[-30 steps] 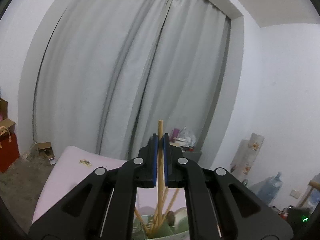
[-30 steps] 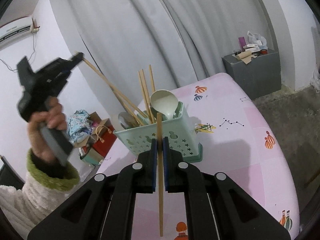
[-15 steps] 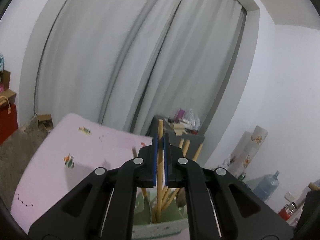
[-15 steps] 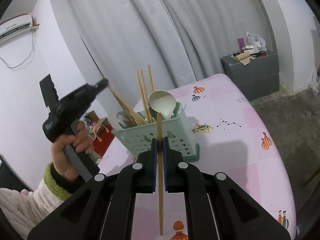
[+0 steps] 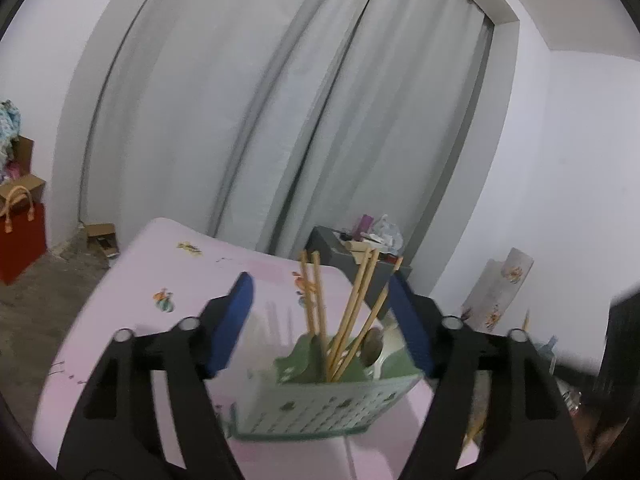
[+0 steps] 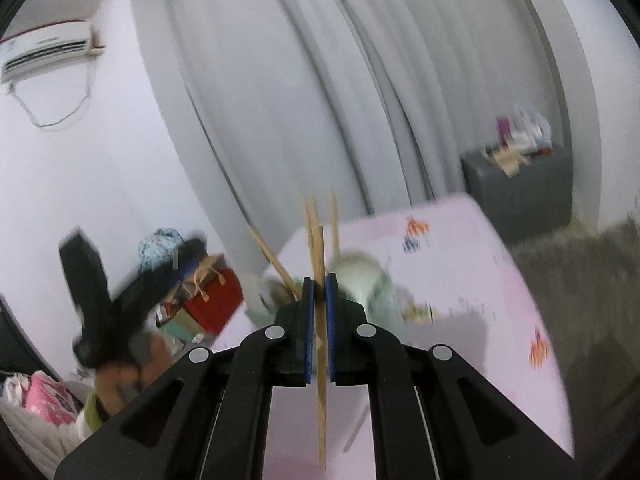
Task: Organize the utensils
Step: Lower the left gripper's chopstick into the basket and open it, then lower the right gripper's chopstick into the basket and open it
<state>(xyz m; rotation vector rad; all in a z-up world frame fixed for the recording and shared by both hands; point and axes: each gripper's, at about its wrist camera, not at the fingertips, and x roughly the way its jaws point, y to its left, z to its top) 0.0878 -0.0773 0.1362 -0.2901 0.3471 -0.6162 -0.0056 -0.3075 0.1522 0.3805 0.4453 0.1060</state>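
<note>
A pale green perforated utensil basket point(image 5: 320, 404) stands on the pink table point(image 5: 132, 320) with several wooden chopsticks point(image 5: 352, 312) and a spoon point(image 5: 372, 346) upright in it. My left gripper point(image 5: 320, 300) hangs just over the basket, its jaws opening wide with nothing pressed between the blue pads. In the right wrist view my right gripper point(image 6: 319, 280) is shut on a single wooden chopstick point(image 6: 320, 392), held upright in front of the basket point(image 6: 380, 300). A white ladle point(image 6: 354, 272) stands in the basket. The left gripper's black body point(image 6: 120, 312) appears blurred at left, in a hand.
A grey cabinet point(image 6: 520, 192) with clutter stands past the table's far end by the grey curtains point(image 5: 280, 120). A red bag point(image 5: 20, 240) and boxes sit on the floor at left. A sleeve with a green cuff point(image 6: 92, 416) shows at lower left.
My left gripper has sunk toward the basket and let go of its chopstick, which now stands among the others. The right gripper has risen a little with its chopstick.
</note>
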